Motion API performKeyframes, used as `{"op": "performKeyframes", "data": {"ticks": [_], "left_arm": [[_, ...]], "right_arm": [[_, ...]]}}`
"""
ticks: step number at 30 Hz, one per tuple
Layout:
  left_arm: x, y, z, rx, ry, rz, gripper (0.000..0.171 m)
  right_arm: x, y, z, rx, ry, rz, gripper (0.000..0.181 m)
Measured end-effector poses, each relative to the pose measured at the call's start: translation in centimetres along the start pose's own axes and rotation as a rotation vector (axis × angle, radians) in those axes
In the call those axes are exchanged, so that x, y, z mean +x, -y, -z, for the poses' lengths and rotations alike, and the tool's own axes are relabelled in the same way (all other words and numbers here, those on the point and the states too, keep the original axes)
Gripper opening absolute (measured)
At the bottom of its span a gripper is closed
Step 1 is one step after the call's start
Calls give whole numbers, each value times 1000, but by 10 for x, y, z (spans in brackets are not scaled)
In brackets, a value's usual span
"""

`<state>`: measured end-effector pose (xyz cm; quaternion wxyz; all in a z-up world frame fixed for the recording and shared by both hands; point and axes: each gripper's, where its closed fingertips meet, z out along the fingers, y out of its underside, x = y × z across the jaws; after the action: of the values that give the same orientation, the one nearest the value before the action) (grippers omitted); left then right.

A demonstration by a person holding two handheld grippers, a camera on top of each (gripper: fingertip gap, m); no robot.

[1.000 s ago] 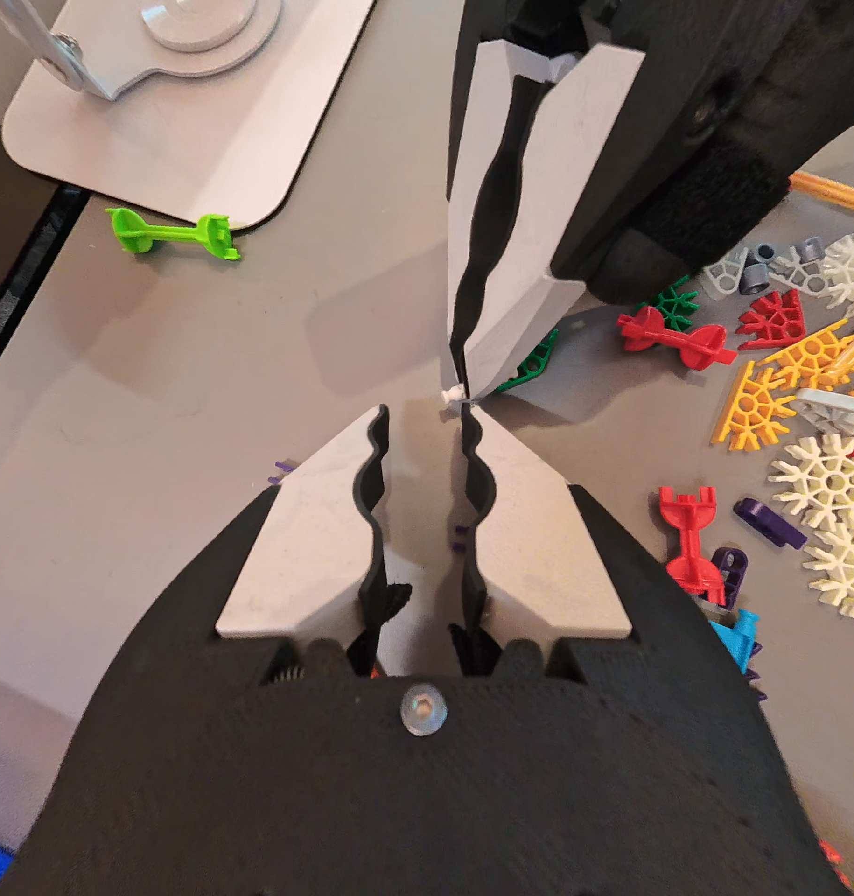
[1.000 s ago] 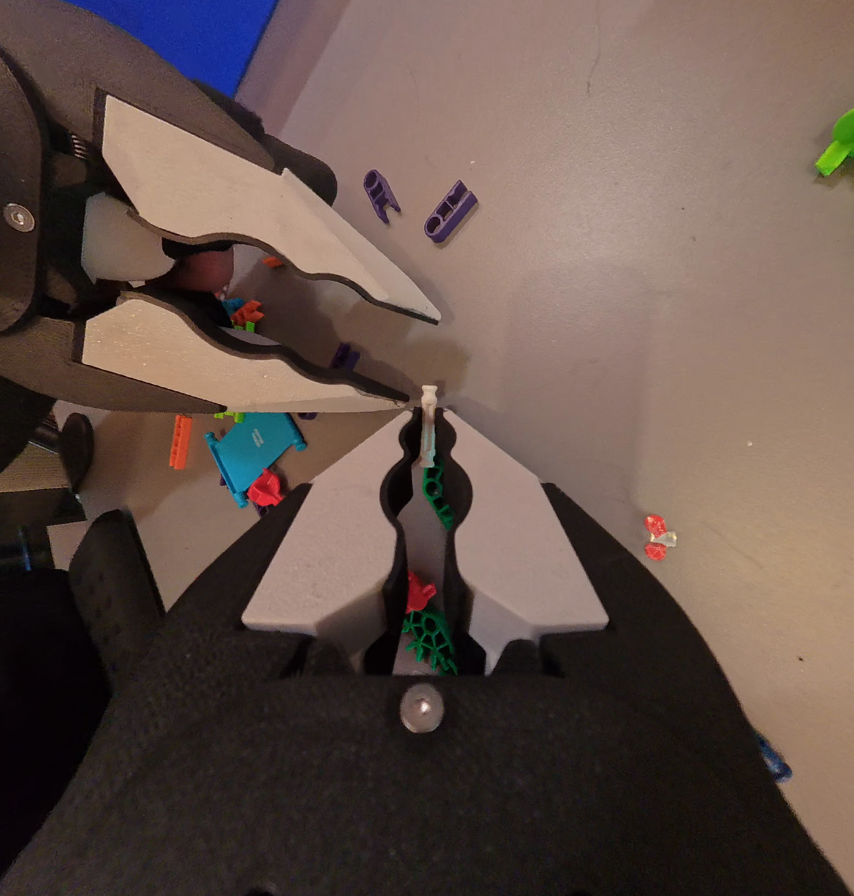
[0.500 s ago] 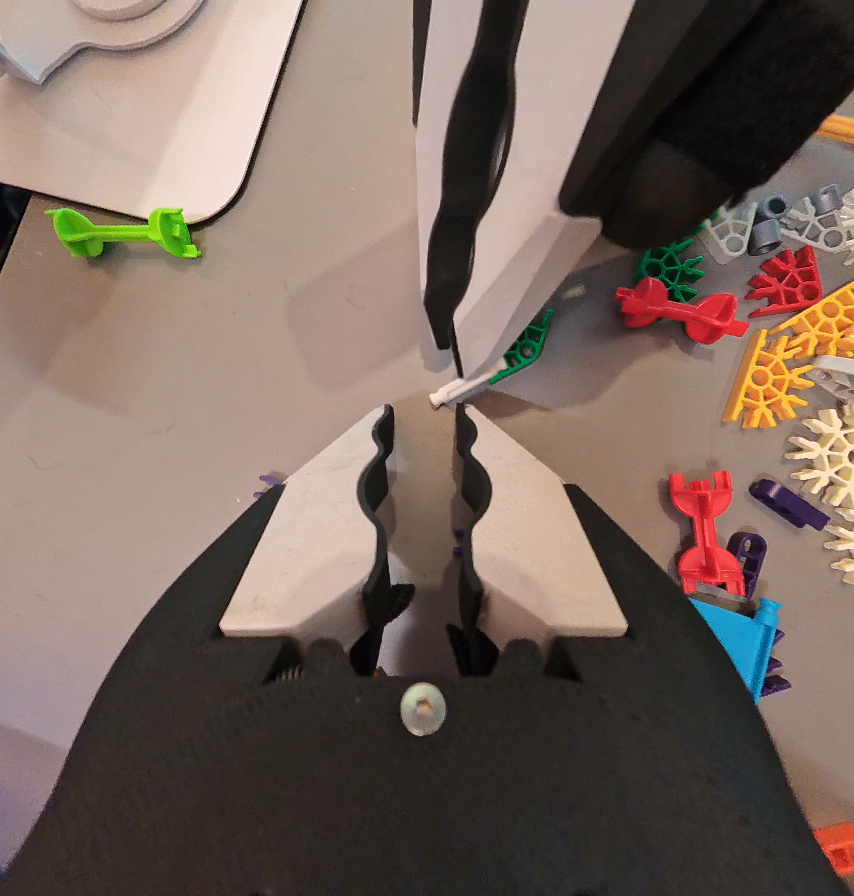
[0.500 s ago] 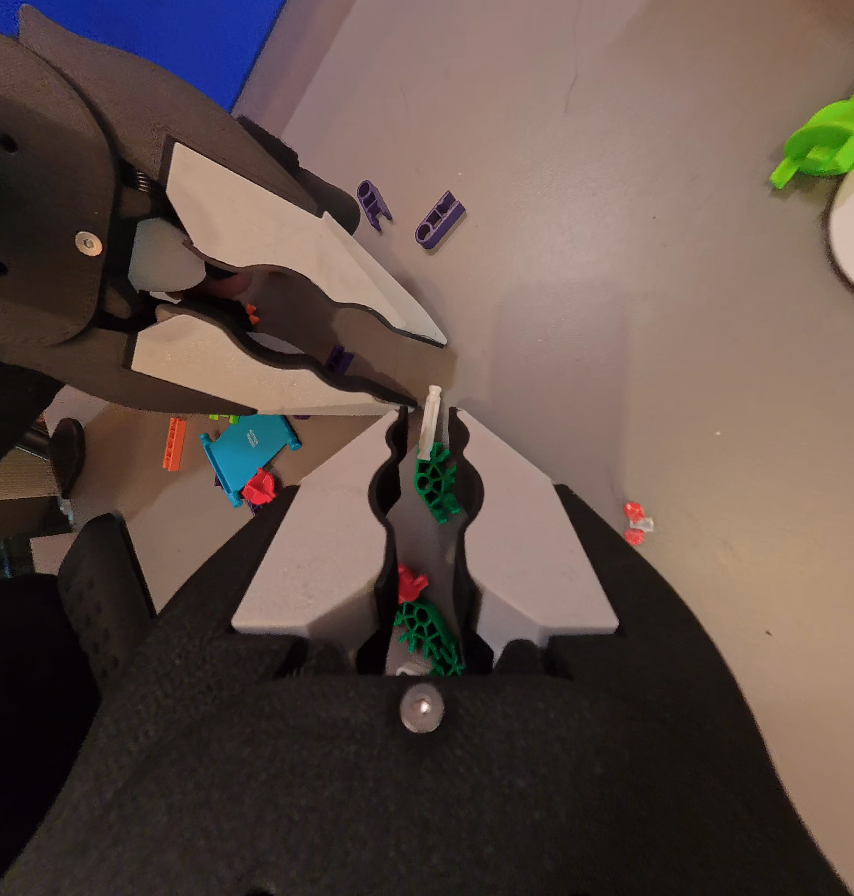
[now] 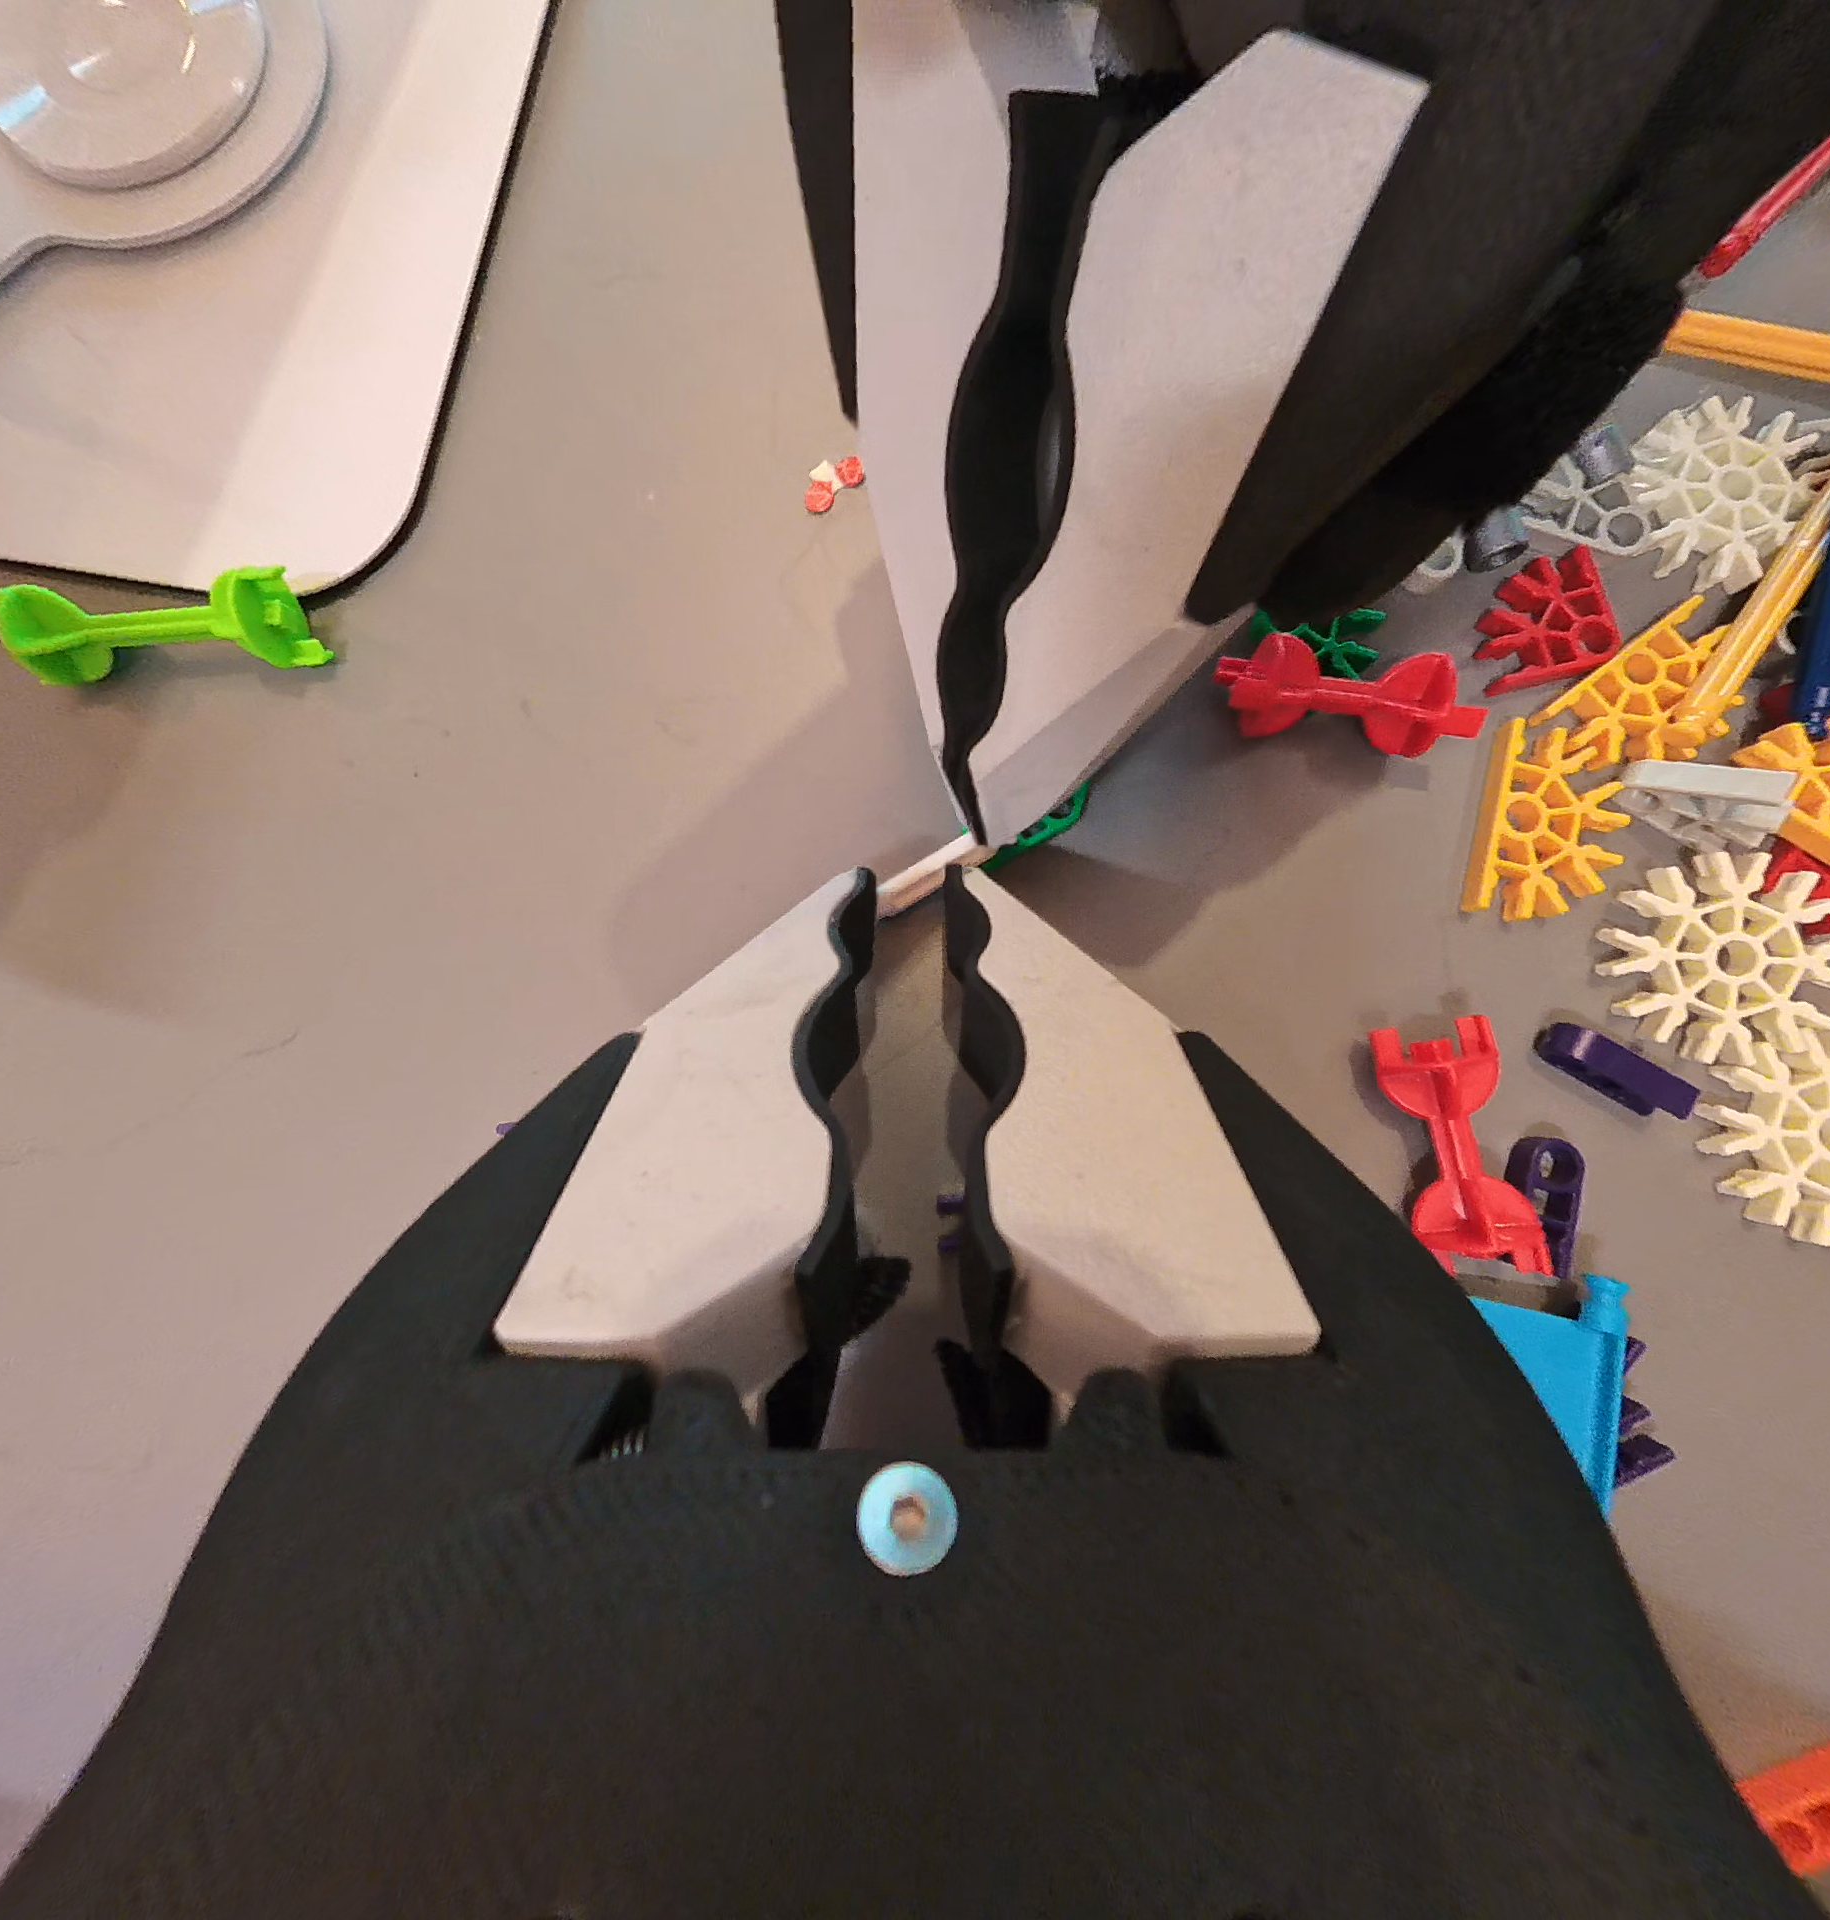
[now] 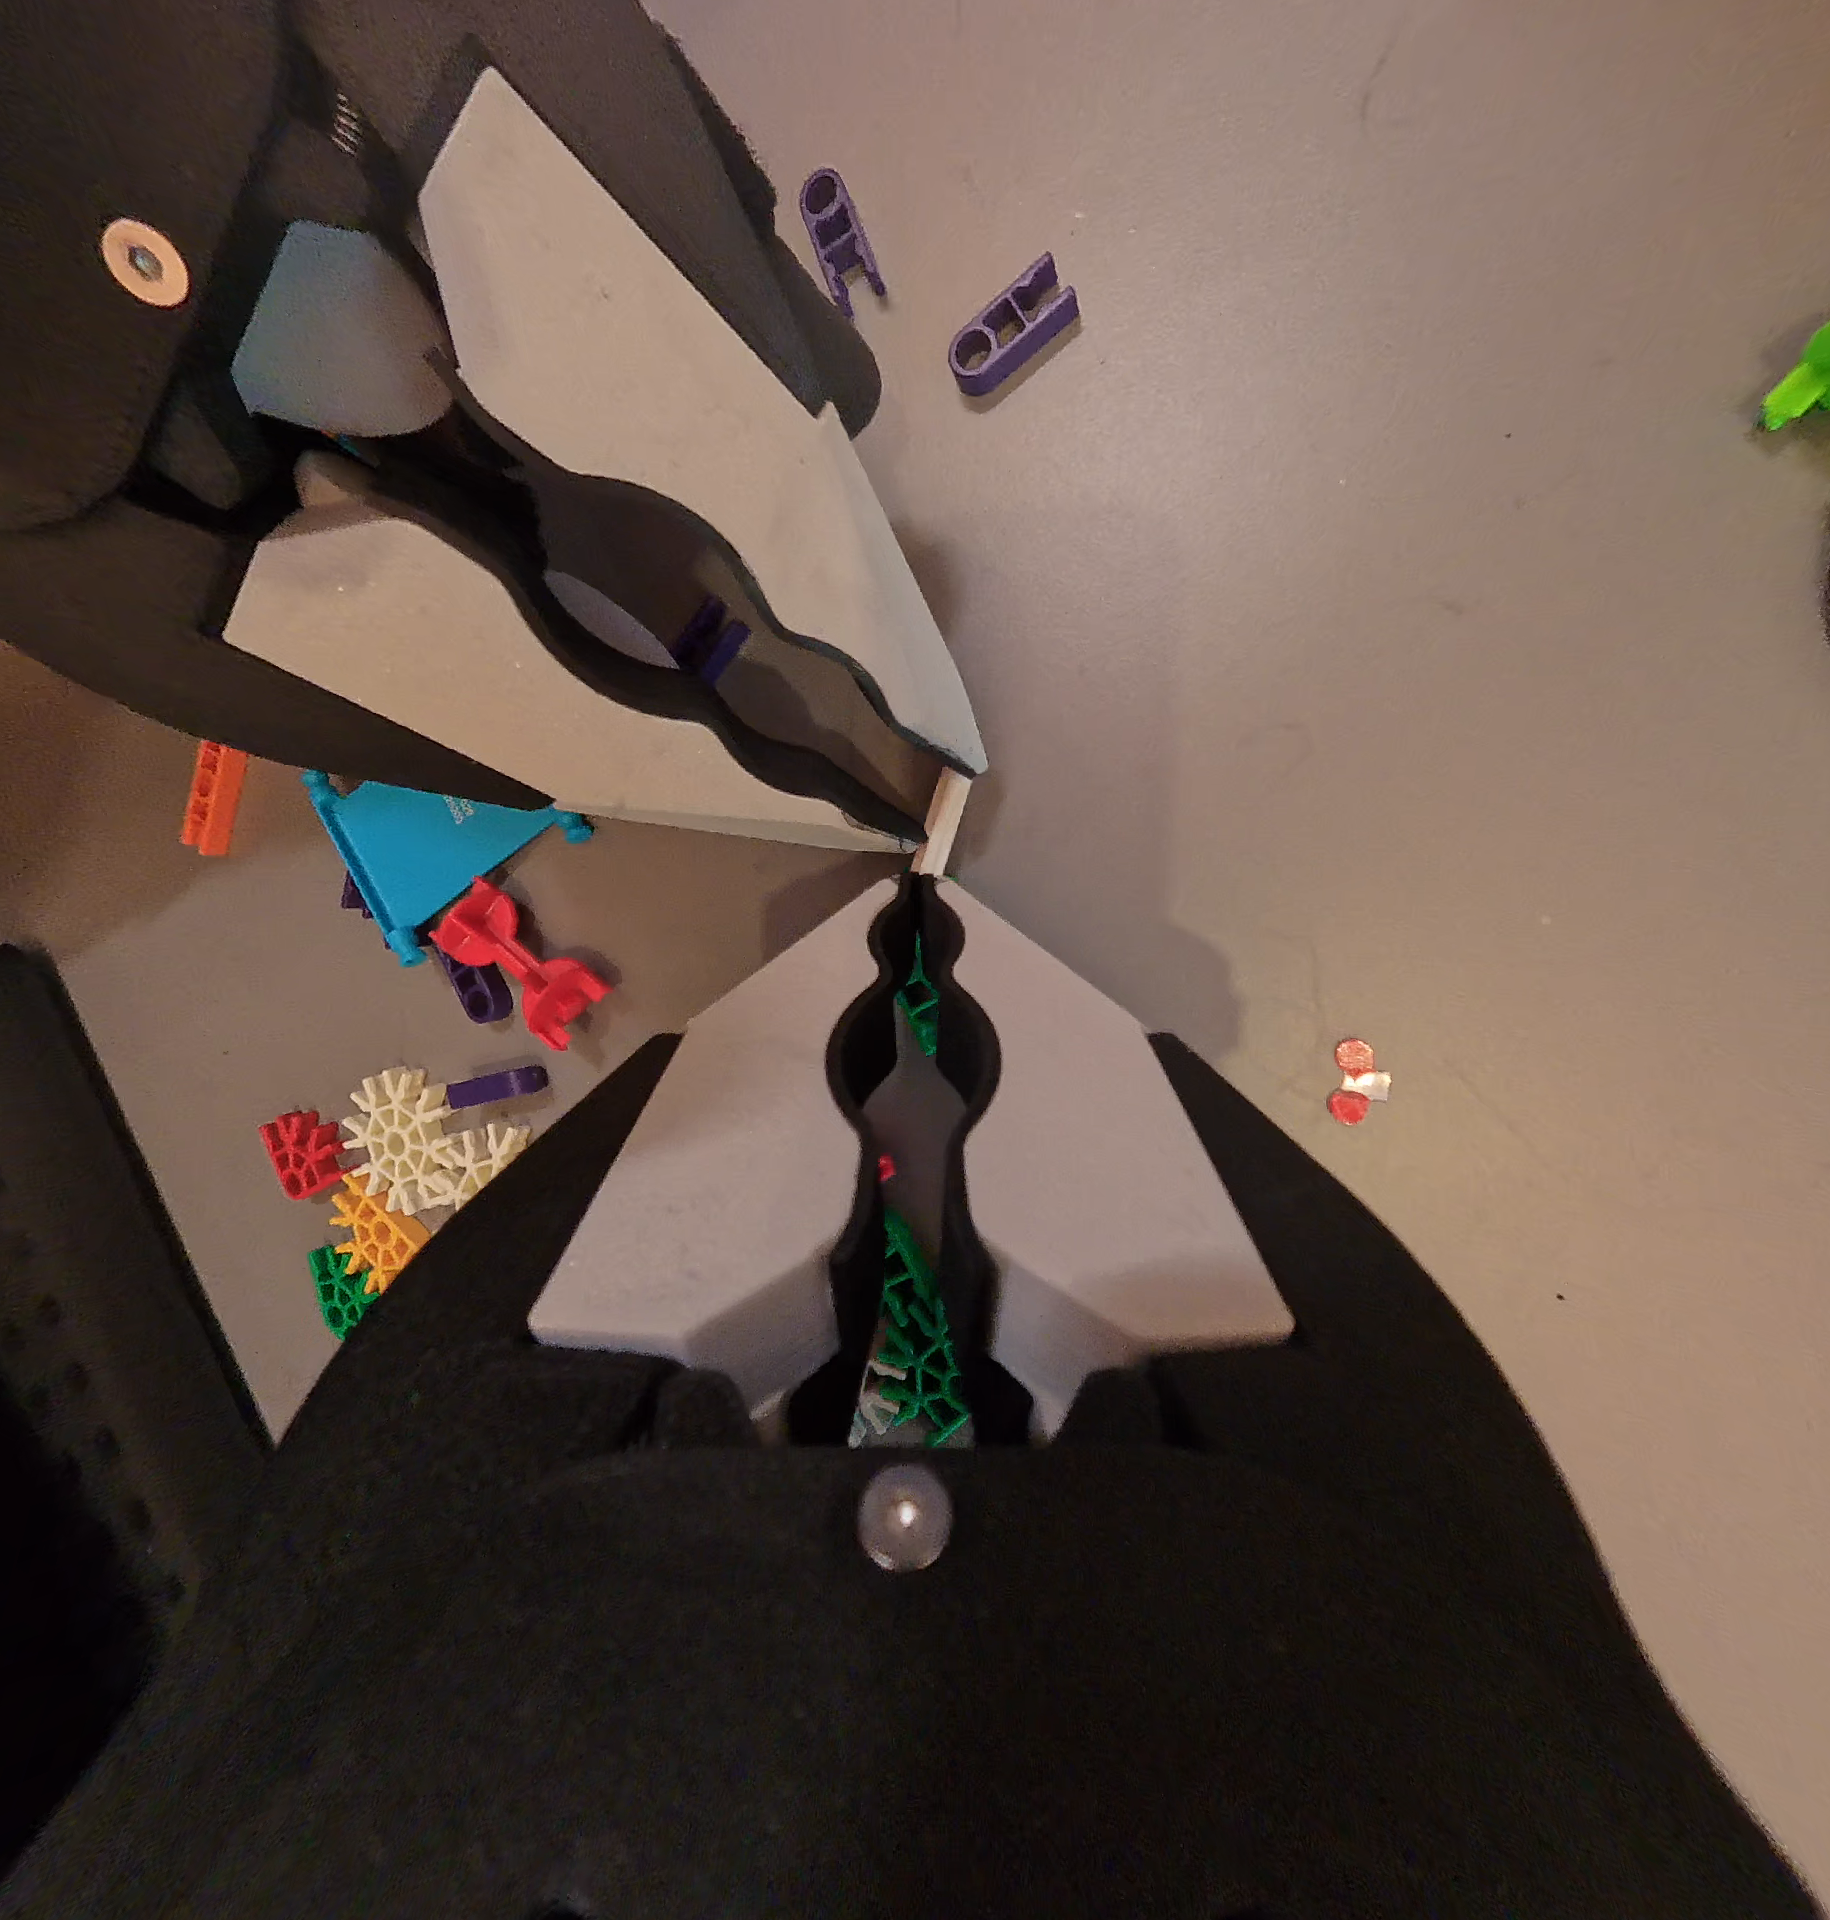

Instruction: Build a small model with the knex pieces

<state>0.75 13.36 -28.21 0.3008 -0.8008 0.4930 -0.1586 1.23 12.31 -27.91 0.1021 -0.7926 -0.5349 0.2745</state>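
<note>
The right tongs [image 6: 916, 883] grip a green piece [image 6: 919, 1003] with a white rod [image 6: 942, 821]; the left tongs [image 5: 909, 878], slightly parted, straddle the rod's tip above the worktop [image 5: 475, 831].

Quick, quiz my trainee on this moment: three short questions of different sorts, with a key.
1. True or false: the right gripper is empty.
2. What colour is the rod that sticks out beyond the right gripper's tips, between the tips of the left gripper? A white, B red, C blue.
3. In the left wrist view, which piece lies at the corner of the pad?

Key
1. False: it is shut on a green connector.
2. A.
3. The lime piece.
</note>
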Motion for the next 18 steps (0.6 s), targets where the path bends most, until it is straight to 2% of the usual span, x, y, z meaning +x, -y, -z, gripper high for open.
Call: {"op": "performKeyframes", "data": {"ticks": [12, 18], "left_arm": [[3, 0, -2, -14, -22, -50, 9], [7, 1, -3, -16, -39, -72, 8]], "right_arm": [[0, -5, 1, -42, -33, 69, 0], [0, -6, 1, -119, -111, 158, 0]]}}
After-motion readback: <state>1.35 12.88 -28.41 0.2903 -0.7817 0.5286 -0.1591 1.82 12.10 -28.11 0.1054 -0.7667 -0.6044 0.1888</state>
